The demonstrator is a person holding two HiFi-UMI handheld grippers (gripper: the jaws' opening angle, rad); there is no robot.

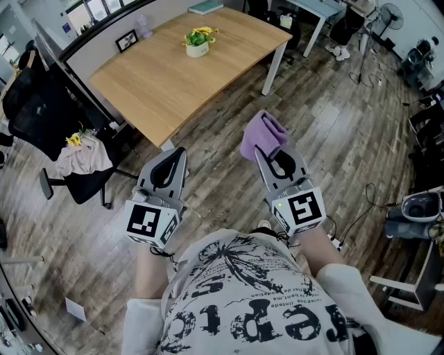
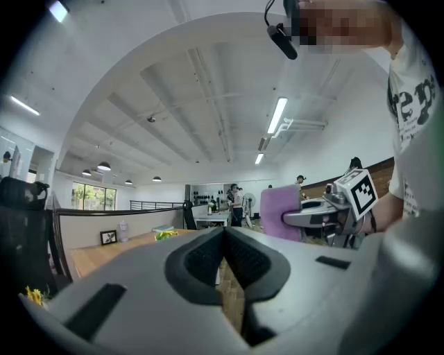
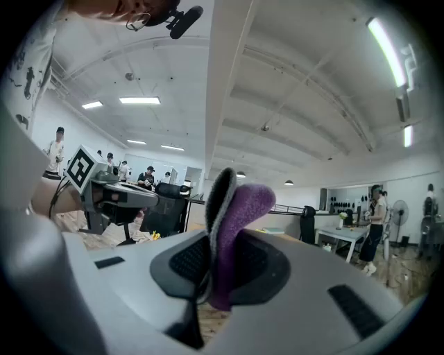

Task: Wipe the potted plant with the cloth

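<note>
A small potted plant (image 1: 198,40) with yellow flowers in a white pot stands on the far part of a wooden table (image 1: 166,87); it shows tiny in the left gripper view as the plant (image 2: 165,235). My right gripper (image 1: 267,150) is shut on a purple cloth (image 1: 262,134), which sticks up from the jaws as the cloth (image 3: 232,229). My left gripper (image 1: 173,158) is shut with nothing in it; its pads (image 2: 208,260) meet. Both grippers hover over the floor, well short of the table.
A black office chair (image 1: 41,118) with a cloth and yellow item on its seat stands left of the table. A photo frame (image 1: 126,41) and a book (image 1: 206,7) lie at the table's far edge. Cables and equipment (image 1: 416,208) sit at the right on the wood floor.
</note>
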